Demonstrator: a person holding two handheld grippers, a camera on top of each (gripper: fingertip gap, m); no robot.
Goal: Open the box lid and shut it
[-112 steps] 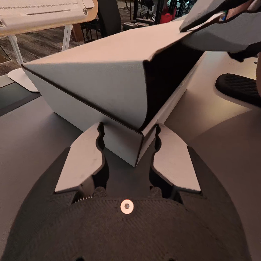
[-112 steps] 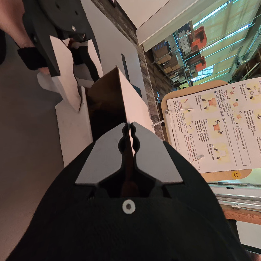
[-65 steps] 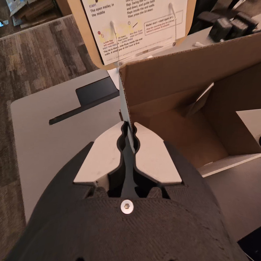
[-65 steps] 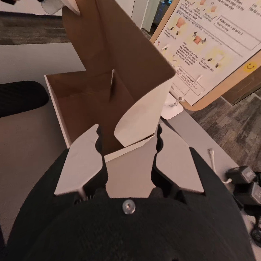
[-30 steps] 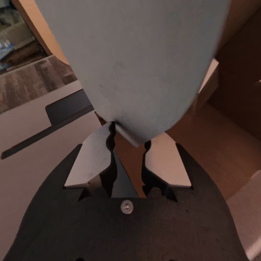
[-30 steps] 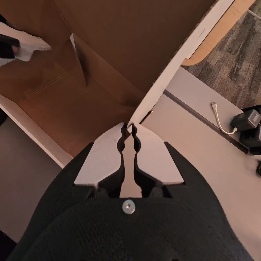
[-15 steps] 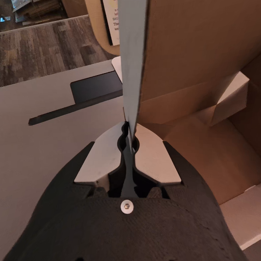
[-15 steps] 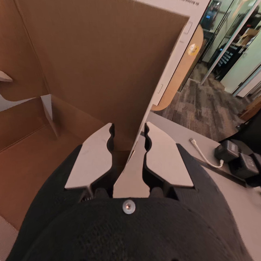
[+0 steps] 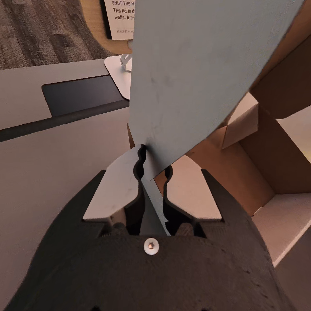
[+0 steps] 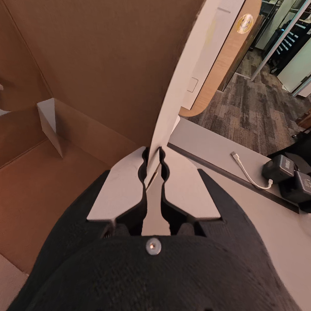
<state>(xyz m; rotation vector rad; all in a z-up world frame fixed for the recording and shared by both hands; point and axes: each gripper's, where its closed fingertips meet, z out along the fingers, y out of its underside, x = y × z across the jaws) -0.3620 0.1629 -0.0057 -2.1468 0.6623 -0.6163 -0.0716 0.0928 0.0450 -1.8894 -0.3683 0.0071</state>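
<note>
The box stands open on the grey table (image 9: pixel 50 168), white outside and brown inside, its floor (image 9: pixel 235 176) bare. The lid (image 10: pixel 101 58) is raised, its brown inner face towards me. My left gripper (image 9: pixel 155 158) is a little open around the lid's left side flap (image 9: pixel 193 75), which touches only the left fingertip. My right gripper (image 10: pixel 153 149) is shut on the edge of the lid's right side flap (image 10: pixel 168 109). A small white inner tab (image 10: pixel 48 124) stands in the box corner.
An instruction board (image 9: pixel 117 20) on a white stand (image 9: pixel 116 74) stands behind the box. A dark slot (image 9: pixel 80 96) runs along the table. Black chargers (image 10: pixel 282 170) and a white cable (image 10: pixel 244 171) lie at the right. Carpet floor lies beyond.
The lid went from barely lifted to fully raised. In the last half second my left jaws loosened on the left flap, and my right jaws closed from wide open onto the right flap.
</note>
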